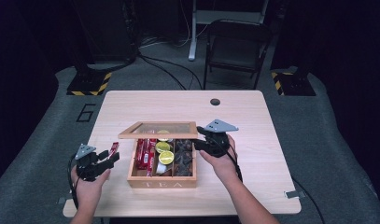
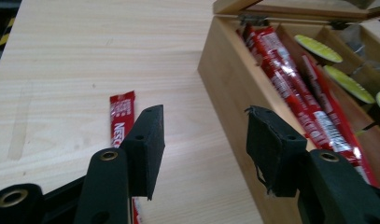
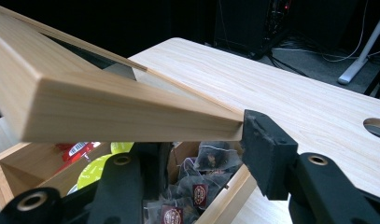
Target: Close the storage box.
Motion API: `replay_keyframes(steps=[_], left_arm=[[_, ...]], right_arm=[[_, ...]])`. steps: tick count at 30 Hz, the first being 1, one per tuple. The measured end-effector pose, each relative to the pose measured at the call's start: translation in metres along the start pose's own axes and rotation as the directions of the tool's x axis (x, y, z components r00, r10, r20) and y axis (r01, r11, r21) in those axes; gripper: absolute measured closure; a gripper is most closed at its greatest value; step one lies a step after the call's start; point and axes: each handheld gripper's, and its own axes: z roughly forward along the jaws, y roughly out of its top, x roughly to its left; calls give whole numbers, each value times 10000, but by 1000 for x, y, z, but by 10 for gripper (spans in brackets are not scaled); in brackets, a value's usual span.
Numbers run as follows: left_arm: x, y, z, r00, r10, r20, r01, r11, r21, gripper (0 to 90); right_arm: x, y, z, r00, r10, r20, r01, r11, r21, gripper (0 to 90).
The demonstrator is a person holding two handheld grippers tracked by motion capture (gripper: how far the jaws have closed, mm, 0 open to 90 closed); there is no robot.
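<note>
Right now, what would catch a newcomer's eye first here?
The wooden tea box at mid-table, its lid propped up by the right tongs clamped on its edge. Inside are red sachets, lime-green pods and dark tea bags. One red sachet lies on the table by the open left tongs.

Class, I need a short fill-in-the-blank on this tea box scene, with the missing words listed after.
1. The right gripper holds up the box's ____.
2. The left gripper has its jaws ____, with nothing between them.
3. One red sachet lies on the ____, beside the wooden box.
4. The box front reads ____.

Missing words: lid; open; table; TEA
</note>
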Motion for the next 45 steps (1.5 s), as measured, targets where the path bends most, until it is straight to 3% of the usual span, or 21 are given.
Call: replay_keyframes(steps=[6, 10, 17, 28, 35, 40, 45], left_arm=[[-16, 10, -7, 9981, 559, 272, -550, 9980, -321, 472], [-31, 18, -13, 9932, 974, 634, -937, 9938, -593, 473], [-47, 27, -21, 9874, 1204, 1026, -1129, 9907, -759, 473], [-54, 38, -25, 9804, 1372, 1417, -1251, 9880, -909, 492], [-61, 48, -35, 9744, 1744, 1418, -1527, 9766, -1516, 515], [-59, 49, -35, 9723, 1773, 1526, -1561, 9776, -1413, 516], [-60, 55, -35, 9654, 1884, 1802, -1685, 9784, -1200, 577]], right_arm=[[0, -1, 0, 10000, -43, -34, 43, 10000, -6, 527], [0, -2, -1, 10000, -60, -44, 60, 10000, -2, 527], [1, -3, -1, 10000, -28, -26, 28, 10000, -7, 527], [3, -7, -2, 9998, -173, -20, 173, 9998, 108, 526], [6, -11, -3, 9998, -201, -14, 201, 9995, 252, 527], [6, -13, -3, 9999, -156, 2, 156, 9995, 275, 527], [4, -12, -4, 9998, 74, -197, -67, 9994, 344, 529]])
